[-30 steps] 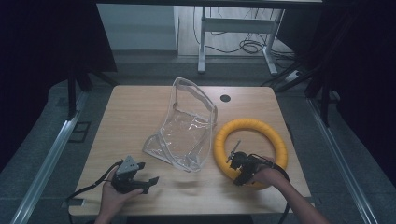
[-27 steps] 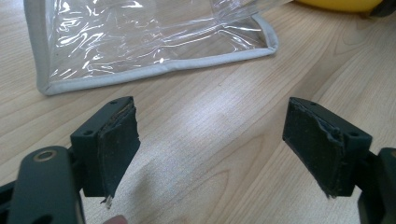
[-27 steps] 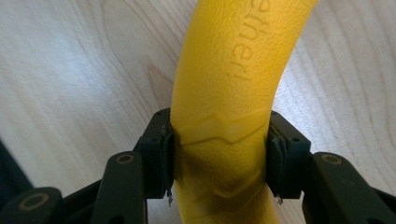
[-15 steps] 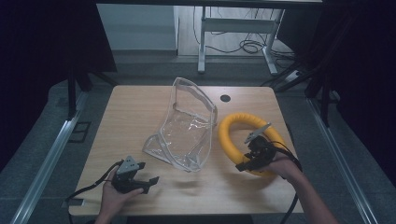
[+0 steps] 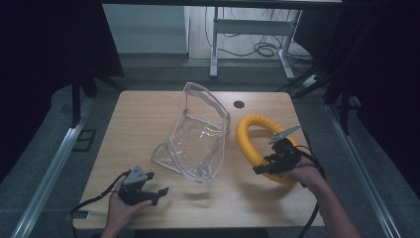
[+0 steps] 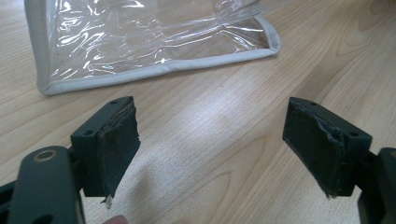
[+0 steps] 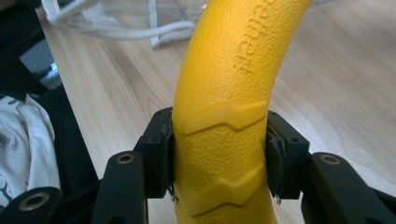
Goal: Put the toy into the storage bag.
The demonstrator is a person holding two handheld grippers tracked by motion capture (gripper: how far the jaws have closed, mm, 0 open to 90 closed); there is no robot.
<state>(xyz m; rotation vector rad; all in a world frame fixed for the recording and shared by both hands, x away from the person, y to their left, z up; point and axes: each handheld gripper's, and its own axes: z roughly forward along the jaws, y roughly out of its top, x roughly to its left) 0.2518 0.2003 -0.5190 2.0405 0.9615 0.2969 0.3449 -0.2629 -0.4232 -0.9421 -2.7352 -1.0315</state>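
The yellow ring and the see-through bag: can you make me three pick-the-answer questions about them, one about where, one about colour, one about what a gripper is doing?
1. Where is the clear bag?
A. left of the ring
B. right of the ring
C. on the floor

2. What colour is the ring?
A. red
B. yellow
C. blue

3. What are the right gripper jaws doing?
A. standing open
B. clamping the bag
C. clamping the ring

Answers:
A, the high view shows the bag mid-table with the ring to its right.
B, it is plainly yellow.
C, both pads press the ring's sides.
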